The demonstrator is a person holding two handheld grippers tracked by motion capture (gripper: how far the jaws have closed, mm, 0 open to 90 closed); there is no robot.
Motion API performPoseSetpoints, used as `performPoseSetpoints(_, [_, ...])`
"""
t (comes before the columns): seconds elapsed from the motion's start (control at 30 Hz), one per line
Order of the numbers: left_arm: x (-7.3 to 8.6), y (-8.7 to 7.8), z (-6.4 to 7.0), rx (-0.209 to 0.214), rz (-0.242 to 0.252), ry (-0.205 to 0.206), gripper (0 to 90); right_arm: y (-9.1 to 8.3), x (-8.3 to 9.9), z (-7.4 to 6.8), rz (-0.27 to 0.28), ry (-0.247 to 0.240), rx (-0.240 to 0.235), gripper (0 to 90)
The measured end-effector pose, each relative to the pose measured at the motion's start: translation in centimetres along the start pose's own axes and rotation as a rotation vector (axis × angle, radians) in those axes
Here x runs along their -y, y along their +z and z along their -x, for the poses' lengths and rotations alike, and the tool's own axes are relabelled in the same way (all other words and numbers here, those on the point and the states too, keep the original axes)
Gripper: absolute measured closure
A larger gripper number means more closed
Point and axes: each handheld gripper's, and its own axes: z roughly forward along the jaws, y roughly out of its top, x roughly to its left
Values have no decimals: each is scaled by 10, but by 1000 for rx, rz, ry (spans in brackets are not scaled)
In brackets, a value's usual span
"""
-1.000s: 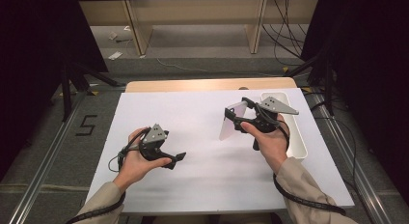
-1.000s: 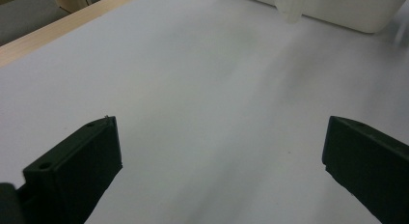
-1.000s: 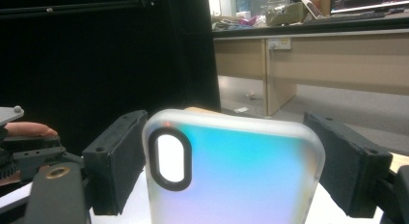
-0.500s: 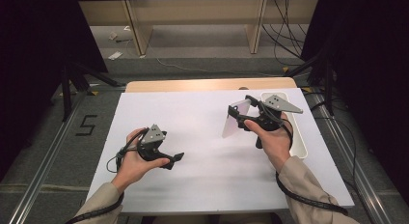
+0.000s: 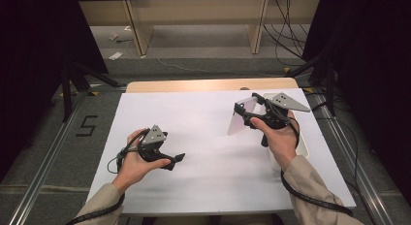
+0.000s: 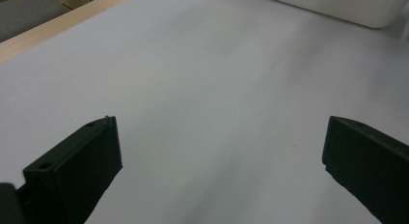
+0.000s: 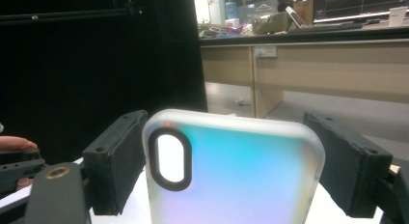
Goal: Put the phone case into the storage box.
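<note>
White covering spreads over the wooden tabletop; a white oblong tray lies by its right edge. Lifted near there, the frosted iridescent phone case sits clamped in the right tongs. Pickup looks done, placing remains. The left tongs gape apart, unladen, near the front-left.

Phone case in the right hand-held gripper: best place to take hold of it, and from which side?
Grip the phone case across its two long side edges, as the right hand-held gripper does now, coming from the end away from the camera cutout. The case is a thin flat shell with rounded corners, so the narrow width fits between the jaws, and the cutout end stays free.
</note>
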Motion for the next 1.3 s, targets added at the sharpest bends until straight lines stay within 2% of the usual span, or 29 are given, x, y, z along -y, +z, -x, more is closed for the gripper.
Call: performPoseSetpoints(1.3, [0,0,0,-3,6,-5,0,-12,-11,18,40,-2,62,192])
